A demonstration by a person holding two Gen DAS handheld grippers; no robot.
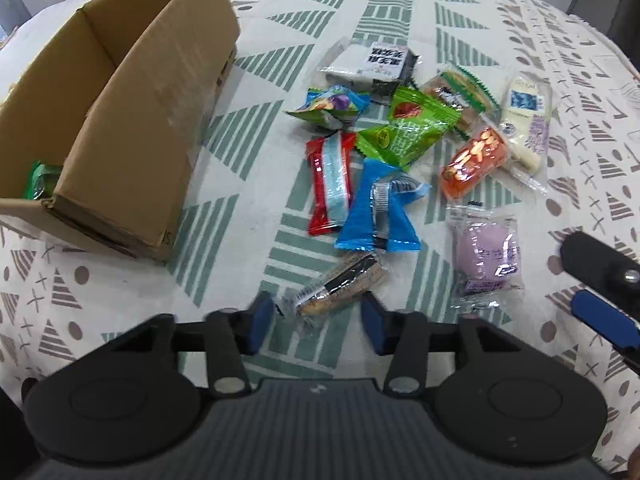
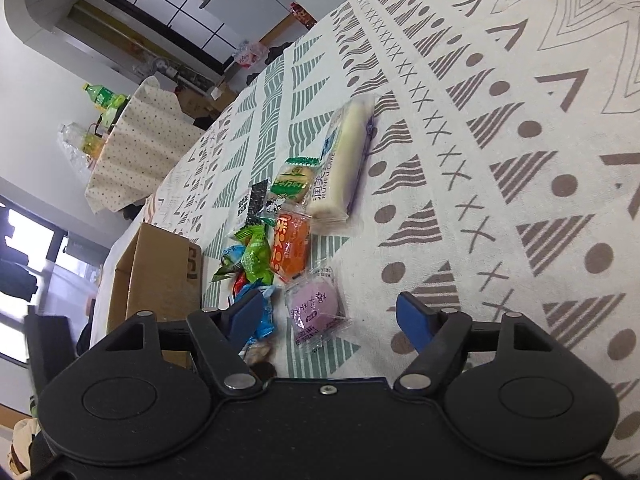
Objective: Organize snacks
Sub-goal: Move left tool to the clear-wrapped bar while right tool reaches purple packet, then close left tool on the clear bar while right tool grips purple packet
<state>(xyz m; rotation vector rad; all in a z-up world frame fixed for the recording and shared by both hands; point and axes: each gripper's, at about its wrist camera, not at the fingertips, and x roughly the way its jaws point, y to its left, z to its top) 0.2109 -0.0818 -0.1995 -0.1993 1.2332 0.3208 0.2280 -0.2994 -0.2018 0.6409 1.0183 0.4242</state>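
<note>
Snacks loose beside cardboard box [image 1: 132, 128], one green pack already inside | left gripper [image 1: 316, 320] jaws spread around sandwich biscuit pack [image 1: 340, 284], pads not touching, likely about to pinch | right gripper [image 2: 332, 316] spread near purple cake pack [image 2: 316, 308], holding nothing | cloth-covered table [image 1: 520, 40]

tongs [image 2: 334, 318]: apart, empty | purple snack [image 2: 314, 306]: between them, on tablecloth [image 2: 500, 128] | box [image 2: 160, 276]: left

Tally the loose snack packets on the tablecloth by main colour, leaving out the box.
Green packets: 2
Blue packets: 2
White packets: 2
Red packet: 1
Orange packet: 1
Purple cake packet: 1
Clear biscuit packet: 1
Total: 10
</note>
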